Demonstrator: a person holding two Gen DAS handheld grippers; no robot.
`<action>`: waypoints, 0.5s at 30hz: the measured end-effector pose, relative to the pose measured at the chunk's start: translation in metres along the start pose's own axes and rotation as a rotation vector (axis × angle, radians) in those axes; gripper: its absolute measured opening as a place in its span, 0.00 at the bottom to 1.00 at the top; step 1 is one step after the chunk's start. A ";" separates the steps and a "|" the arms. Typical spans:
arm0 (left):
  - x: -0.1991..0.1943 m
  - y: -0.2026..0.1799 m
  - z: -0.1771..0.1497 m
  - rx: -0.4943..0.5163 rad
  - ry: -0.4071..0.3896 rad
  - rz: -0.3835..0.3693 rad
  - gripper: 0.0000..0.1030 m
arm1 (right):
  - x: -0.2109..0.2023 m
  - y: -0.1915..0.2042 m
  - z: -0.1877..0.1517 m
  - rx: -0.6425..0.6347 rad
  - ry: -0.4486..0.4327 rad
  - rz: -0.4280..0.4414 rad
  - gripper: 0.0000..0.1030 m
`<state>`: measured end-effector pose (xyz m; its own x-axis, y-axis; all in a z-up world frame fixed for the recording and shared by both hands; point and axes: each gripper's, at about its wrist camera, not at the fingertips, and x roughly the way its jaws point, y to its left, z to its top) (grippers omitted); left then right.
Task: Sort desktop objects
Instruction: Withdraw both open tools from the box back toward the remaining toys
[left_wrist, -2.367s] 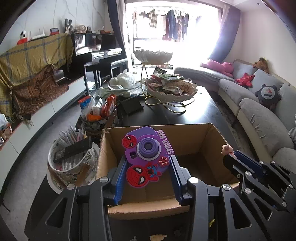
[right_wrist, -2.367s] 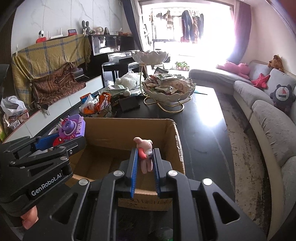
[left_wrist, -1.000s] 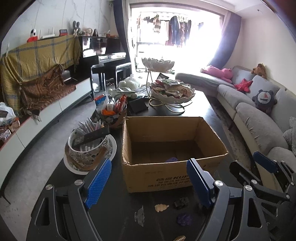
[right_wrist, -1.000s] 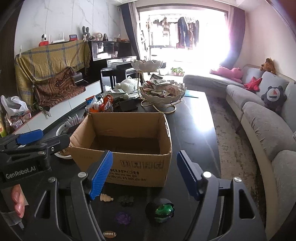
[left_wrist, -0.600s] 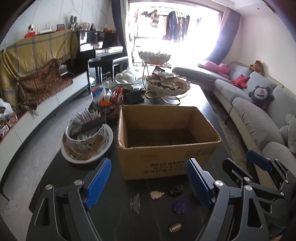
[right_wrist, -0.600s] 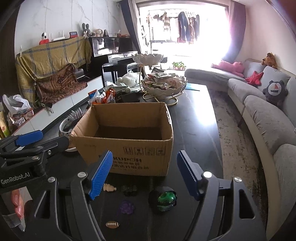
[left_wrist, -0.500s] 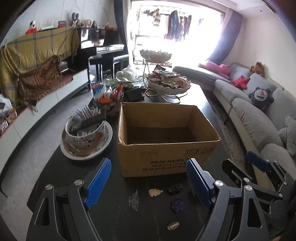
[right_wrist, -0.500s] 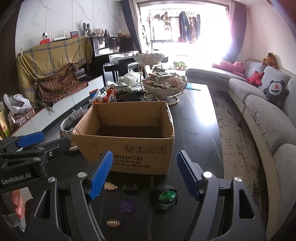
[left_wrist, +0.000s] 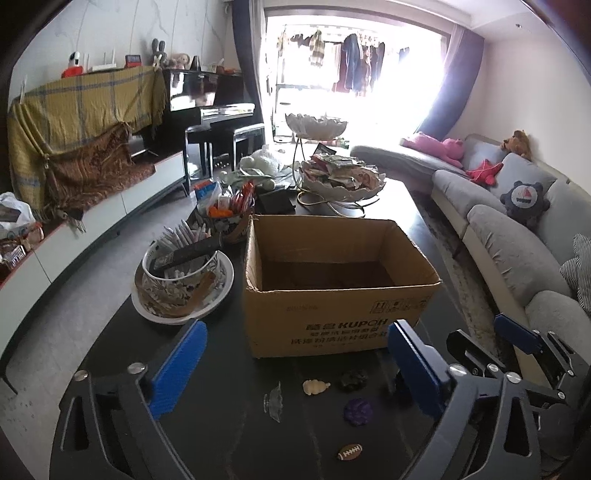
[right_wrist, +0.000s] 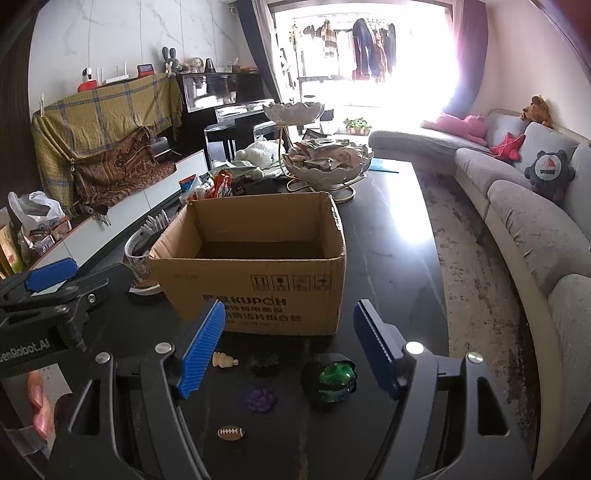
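Low in the frame, the left tongs (left_wrist: 295, 365) are being held wide apart, just widened further, with nothing gripped. The cardboard box (left_wrist: 332, 295) is sitting mid-frame on the dark surface (left_wrist: 229, 435), small trinkets (left_wrist: 316, 386) lying before it. The right tongs (right_wrist: 288, 347) are also being held open and empty.

Cardboard box (left_wrist: 343, 295) stands on the bench (left_wrist: 229, 435) ahead of both sets of jaws; bowl of sachets (left_wrist: 181, 269) to its left, tiered dish (left_wrist: 341, 184) behind it. Between box and left jaws, left to right: clear piece (left_wrist: 274, 400), shell (left_wrist: 315, 386), dark lump (left_wrist: 354, 380). Nearer lie the berry-shaped piece (left_wrist: 357, 411) and the toy football (left_wrist: 349, 451); round toy (right_wrist: 332, 380) sits between the right jaws, untouched.
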<state>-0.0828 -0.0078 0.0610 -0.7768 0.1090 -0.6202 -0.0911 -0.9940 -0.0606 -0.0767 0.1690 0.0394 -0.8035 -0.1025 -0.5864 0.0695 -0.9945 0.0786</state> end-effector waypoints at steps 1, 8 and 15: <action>0.000 0.000 0.000 0.003 -0.002 0.006 0.99 | 0.000 0.000 -0.001 -0.001 0.002 -0.001 0.68; 0.001 -0.003 -0.006 0.036 0.007 0.026 0.99 | 0.000 0.001 -0.005 -0.013 -0.003 -0.007 0.92; 0.002 -0.001 -0.011 0.025 0.026 0.015 0.99 | 0.001 0.004 -0.009 -0.022 0.007 0.002 0.93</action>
<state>-0.0773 -0.0069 0.0517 -0.7618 0.0939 -0.6410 -0.0956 -0.9949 -0.0321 -0.0721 0.1649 0.0317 -0.7994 -0.1045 -0.5917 0.0844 -0.9945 0.0617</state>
